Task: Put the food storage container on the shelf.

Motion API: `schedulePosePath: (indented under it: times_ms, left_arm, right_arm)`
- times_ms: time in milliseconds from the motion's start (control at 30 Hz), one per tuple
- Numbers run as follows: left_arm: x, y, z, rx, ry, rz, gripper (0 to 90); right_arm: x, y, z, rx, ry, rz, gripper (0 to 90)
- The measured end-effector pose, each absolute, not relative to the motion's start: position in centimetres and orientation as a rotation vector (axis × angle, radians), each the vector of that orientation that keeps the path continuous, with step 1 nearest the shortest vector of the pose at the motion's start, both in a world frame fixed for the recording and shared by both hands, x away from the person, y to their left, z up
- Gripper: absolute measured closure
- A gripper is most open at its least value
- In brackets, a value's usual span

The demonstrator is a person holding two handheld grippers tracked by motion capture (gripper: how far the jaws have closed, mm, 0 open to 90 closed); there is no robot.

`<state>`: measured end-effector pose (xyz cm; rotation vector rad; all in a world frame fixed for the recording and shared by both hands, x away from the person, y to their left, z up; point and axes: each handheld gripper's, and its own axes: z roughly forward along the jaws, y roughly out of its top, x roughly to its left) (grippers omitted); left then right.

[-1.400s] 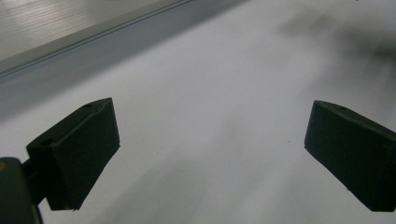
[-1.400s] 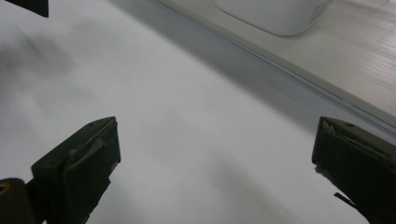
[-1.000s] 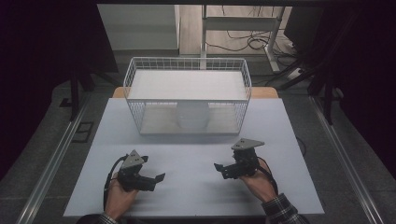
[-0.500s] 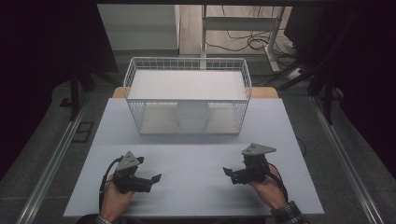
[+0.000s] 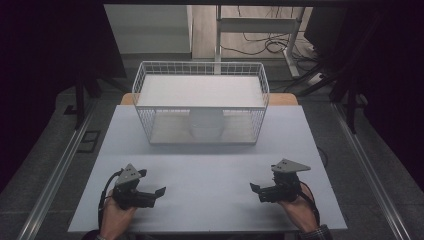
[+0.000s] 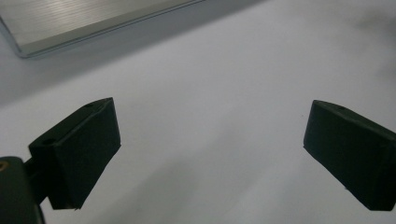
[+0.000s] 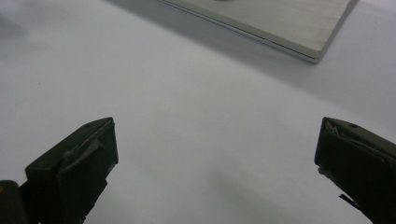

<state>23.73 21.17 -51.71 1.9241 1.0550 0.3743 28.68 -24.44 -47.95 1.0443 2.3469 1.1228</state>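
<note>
Both hands rest low on the near part of the table (image 5: 210,165), well apart. Left hand-held gripper (image 5: 159,191) points inward toward the middle; right hand-held gripper (image 5: 254,188) points back at it. Jaws of both stand wide, nothing between them; each gripper view shows bare white table between the two black jaws.

Nearest thing to work on: white wire basket (image 5: 200,107) at the far middle of the table, sitting on a pale board whose corner shows in the left gripper view (image 6: 70,21) and the right gripper view (image 7: 289,25). Inside the basket, seen through the front mesh, a white rounded object (image 5: 206,124), low and central; what it is I cannot tell.

Judgement: a rest or start stance, no grasp begun. Next move likely calls for reaching forward from both sides toward the basket, jaws kept wide, coming over the rim rather than through the mesh.
</note>
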Motion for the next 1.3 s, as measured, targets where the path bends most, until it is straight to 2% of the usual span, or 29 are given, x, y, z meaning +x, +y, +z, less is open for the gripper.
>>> schedulePosePath:
  times_ms: [667, 1300]
  left_arm:
    - [22.2, 23.5, -51.8, 1.903, 1.122, 0.437, 3.2]
    - [22.2, 23.8, -53.0, 1.922, 1.157, 0.39, 2.7]
  right_arm:
    - [26.6, -28.3, -48.8, 1.138, 2.266, 1.083, 0.0]
    - [25.7, -30.5, -50.1, 1.231, 2.249, 1.018, 0.0]
